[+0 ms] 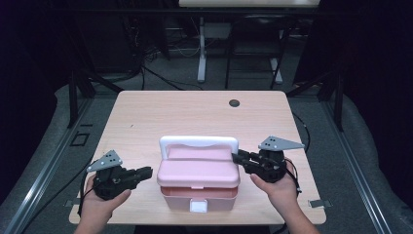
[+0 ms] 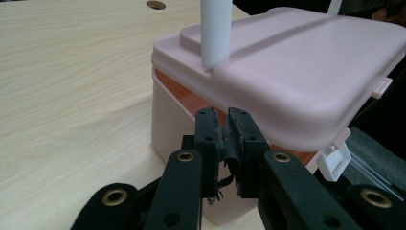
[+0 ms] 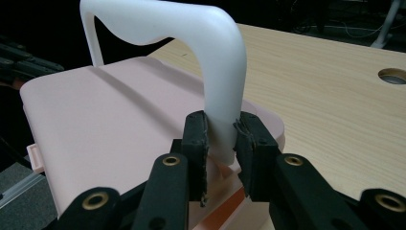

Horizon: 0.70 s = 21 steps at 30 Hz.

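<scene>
Nothing to read here, honestly: no text, labels, brand marks, numbers or signs that I can make out on anything. The pink box has a plain lid with no print on it, its white handle and the small white latch at the front are blank too, and the wooden table has no sticker or marking on its top. The grey plates on the grippers just have little holes in them, no lettering I can see.
</scene>
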Each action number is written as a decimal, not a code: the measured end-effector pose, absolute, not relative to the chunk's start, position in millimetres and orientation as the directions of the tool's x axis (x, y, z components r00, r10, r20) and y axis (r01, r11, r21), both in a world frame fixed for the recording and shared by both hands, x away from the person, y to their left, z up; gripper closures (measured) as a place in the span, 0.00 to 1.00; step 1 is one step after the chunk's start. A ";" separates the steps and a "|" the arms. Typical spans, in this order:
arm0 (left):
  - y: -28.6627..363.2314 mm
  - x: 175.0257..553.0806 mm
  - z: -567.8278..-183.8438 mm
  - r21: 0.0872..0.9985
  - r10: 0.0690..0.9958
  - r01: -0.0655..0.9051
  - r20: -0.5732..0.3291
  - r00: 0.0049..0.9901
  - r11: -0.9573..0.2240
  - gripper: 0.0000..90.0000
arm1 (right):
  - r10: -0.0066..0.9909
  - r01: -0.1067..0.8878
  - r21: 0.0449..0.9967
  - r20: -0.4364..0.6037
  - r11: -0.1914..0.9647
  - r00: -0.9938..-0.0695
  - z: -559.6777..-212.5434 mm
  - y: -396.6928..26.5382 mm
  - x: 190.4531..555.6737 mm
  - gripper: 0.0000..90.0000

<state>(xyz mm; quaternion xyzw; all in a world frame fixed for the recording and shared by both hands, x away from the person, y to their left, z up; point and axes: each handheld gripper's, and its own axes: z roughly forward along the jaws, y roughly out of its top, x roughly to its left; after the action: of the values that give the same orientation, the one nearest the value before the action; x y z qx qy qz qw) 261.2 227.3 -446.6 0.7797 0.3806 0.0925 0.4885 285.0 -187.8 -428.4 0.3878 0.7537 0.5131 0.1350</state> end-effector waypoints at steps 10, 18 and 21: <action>222.2 253.3 -455.1 0.827 0.670 0.508 -0.236 0.704 -0.243 0.99 | 0.725 0.446 0.878 0.191 0.176 -0.661 -425.5 -187.3 285.7 0.82; 212.4 253.4 -460.1 0.817 0.651 0.513 -0.242 0.719 -0.263 1.00 | 0.725 0.445 0.878 0.190 0.176 -0.662 -424.9 -187.2 285.7 0.82; 208.7 253.7 -462.4 0.813 0.644 0.514 -0.243 0.726 -0.274 1.00 | 0.725 0.444 0.878 0.189 0.177 -0.662 -424.9 -187.2 285.7 0.82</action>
<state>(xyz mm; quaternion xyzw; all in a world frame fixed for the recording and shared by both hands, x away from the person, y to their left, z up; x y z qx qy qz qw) 253.7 208.7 -462.4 0.7952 0.3641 0.0672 0.4802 285.7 -187.2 -424.9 0.3873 0.7548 0.5113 0.1373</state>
